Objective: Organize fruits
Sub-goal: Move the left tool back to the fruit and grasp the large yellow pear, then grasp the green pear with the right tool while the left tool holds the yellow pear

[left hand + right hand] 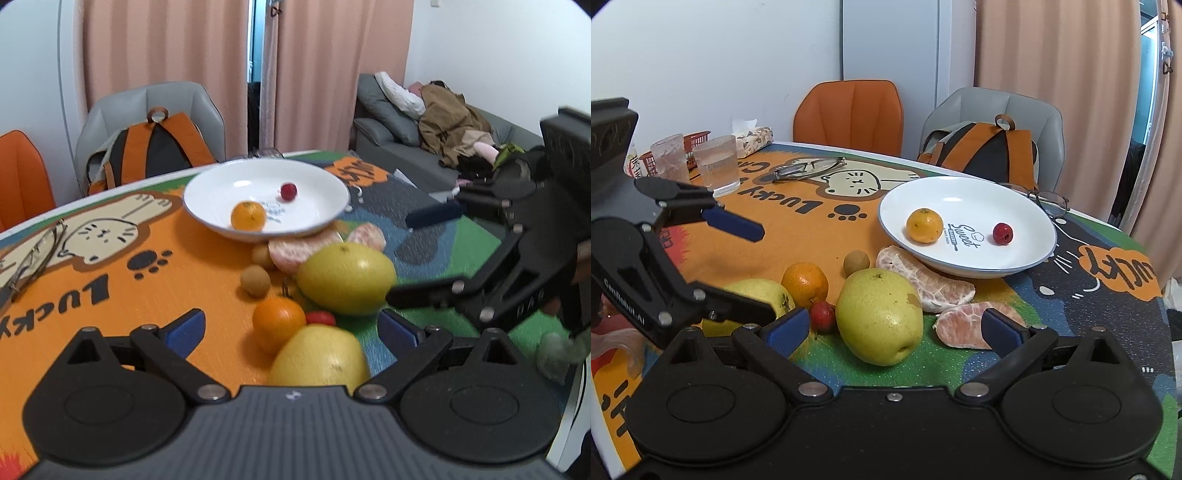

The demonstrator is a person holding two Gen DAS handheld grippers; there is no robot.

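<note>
**Both tools released over the fruit pile, plate only part filled**

Left tool [291, 332] released, jaws wide, hovering low over the near pear [319, 356] with an orange [279, 325] and a small red fruit [320, 317] just beside it. Right tool [892, 328] also released, jaws wide, lined up on the big yellow-green pear [879, 315]; peeled citrus segments [925, 275] lie right of it, one touching the plate's near rim.

White plate [1027, 258] holds only a small orange [924, 225] and a red berry [1003, 233]. Remaining fruit sits on the table [820, 236] in front of it, including a brown longan [856, 261].

Likely step: grab a pear. Judgement: centre the pads across its widest part, since the smooth skin may slip and roll. Come straight down so neighbours aren't nudged. The two tools are close, so move one at a time. Set it down low in the plate, clear of the fruit already there.
</note>
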